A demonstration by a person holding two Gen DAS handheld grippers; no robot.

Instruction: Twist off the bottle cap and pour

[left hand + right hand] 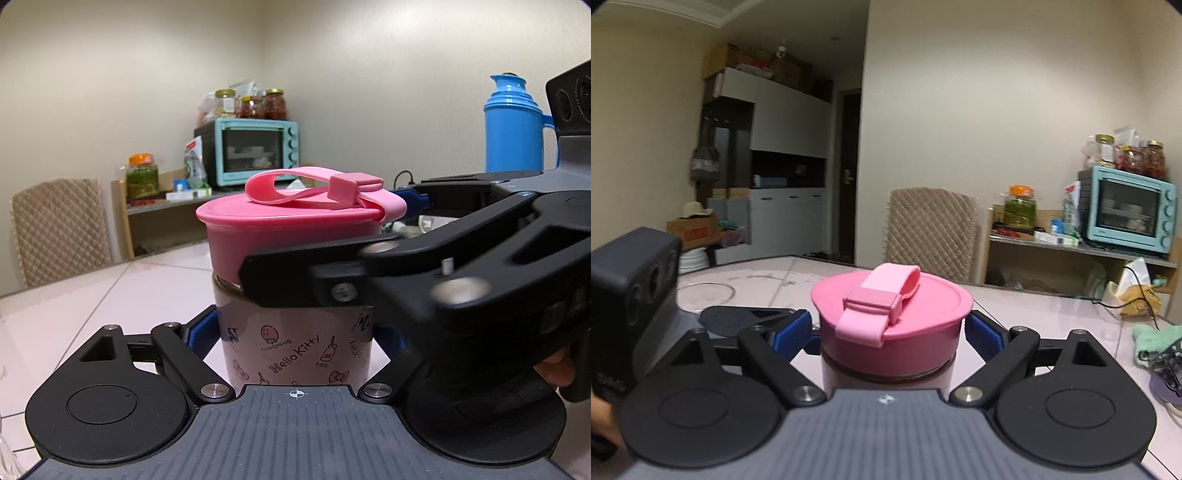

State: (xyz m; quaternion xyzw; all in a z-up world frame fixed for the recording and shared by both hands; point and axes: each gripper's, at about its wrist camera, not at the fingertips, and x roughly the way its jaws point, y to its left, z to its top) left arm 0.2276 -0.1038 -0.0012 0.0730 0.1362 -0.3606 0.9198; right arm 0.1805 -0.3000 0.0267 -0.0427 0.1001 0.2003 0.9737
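- My left gripper (295,334) is clamped on the bottle (295,343) — its blue pads (201,326) press against the printed body (cartoon figures and "Hello Kitty" lettering), low down, below the cap.
- The bottle stands upright on the pale tiled table (122,291), right in front of my left wrist camera and very close to it.
- The pink cap (291,236) sits on the bottle's mouth, with a lighter pink strap (295,188) looped over its top and a small pink clasp near one edge.
- My right gripper (890,332) comes in at cap height: its blue pads (982,334) stand on either side of the pink cap. Whether they touch it I cannot tell — on the left a narrow gap seems to show, on the right the pad lies just beside the rim.
- From the left wrist view, the right gripper's black finger (306,277) crosses the front of the bottle where the cap meets the body.
- Behind the bottle, well apart, a chair (931,232) with a quilted cover stands at the table's far edge.
- Against the wall a teal toaster oven (255,151) sits on a shelf with jars on top, and a blue thermos (515,123) stands off to the right.
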